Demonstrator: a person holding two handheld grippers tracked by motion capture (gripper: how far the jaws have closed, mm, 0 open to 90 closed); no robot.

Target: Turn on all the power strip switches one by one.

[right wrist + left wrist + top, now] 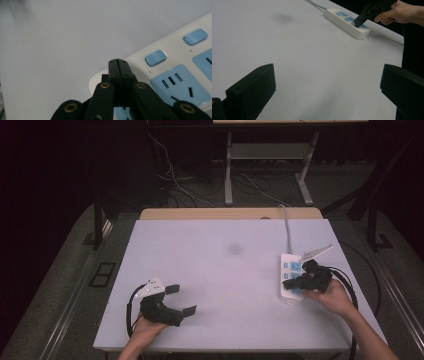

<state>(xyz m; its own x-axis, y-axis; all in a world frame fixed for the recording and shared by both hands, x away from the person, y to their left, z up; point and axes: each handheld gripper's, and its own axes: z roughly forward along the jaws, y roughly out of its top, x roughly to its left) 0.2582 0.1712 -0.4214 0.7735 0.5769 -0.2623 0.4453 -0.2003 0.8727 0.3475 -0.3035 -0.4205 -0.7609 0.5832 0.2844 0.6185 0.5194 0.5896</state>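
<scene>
A white power strip (287, 270) with blue sockets lies near the table's right edge, also seen in the left gripper view (342, 21) and the right gripper view (175, 62). My right gripper (287, 283) is shut with nothing between its jaws. Its closed tips (118, 63) rest on or just above the strip's near end, beside a blue switch (155, 57) and a socket (180, 85); contact cannot be told. The left gripper view has that gripper (358, 23) at the strip. My left gripper (181, 300) is open near the front left, jaws wide apart (327, 72) over bare table.
The strip's grey cable (287, 227) runs to the far edge of the white table (220, 270). A faint dark smudge (234, 249) marks the middle. Desk legs and loose cables stand on the floor beyond the table.
</scene>
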